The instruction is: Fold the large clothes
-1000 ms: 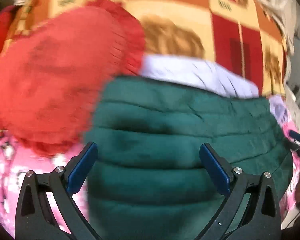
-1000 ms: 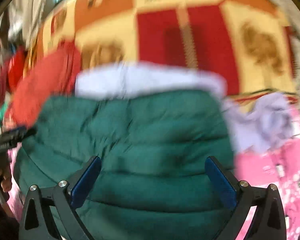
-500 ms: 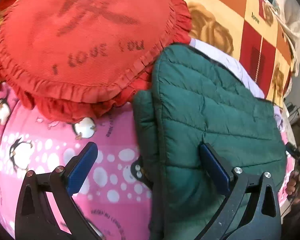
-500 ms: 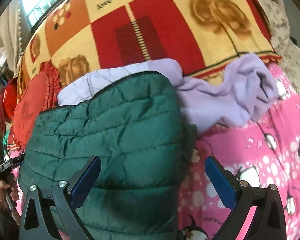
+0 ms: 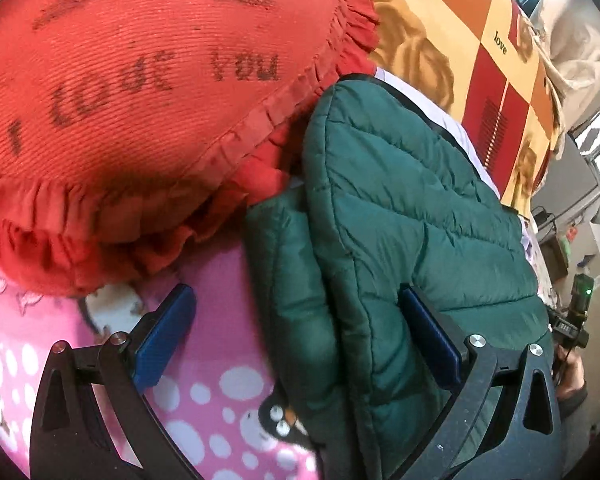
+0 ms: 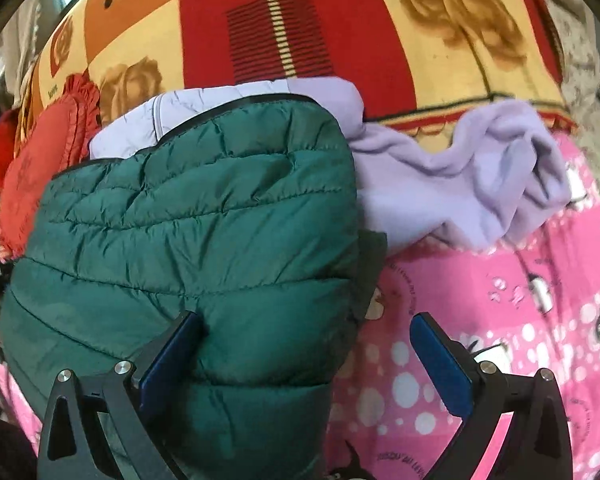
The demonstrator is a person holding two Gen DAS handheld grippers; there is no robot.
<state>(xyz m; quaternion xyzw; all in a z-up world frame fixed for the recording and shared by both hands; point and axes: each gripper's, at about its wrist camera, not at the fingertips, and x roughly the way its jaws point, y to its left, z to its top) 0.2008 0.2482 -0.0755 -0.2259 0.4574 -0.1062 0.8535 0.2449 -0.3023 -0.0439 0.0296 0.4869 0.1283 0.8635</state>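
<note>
Partly buried under the green quilted jacket point(image 6: 204, 240): a lavender puffer jacket point(image 6: 148, 128), only its top edge and zipper showing. Cut off at the bottom of both views, the green jacket's near hem. Folded in layers, lying on a pink penguin-print bedsheet point(image 6: 500, 320), touching a red ruffled cushion point(image 5: 132, 92) lettered "I love you". Just right of the green jacket, a crumpled lilac fleece point(image 6: 460, 184). Behind, a red, orange and yellow rose-patterned blanket point(image 6: 340, 28). Left gripper point(image 5: 296, 336) jaws wide, straddling the jacket's left edge, gripping nothing. Right gripper point(image 6: 304, 352) jaws wide, straddling the right edge. Room clutter at the far right of the left view, too small to identify.
</note>
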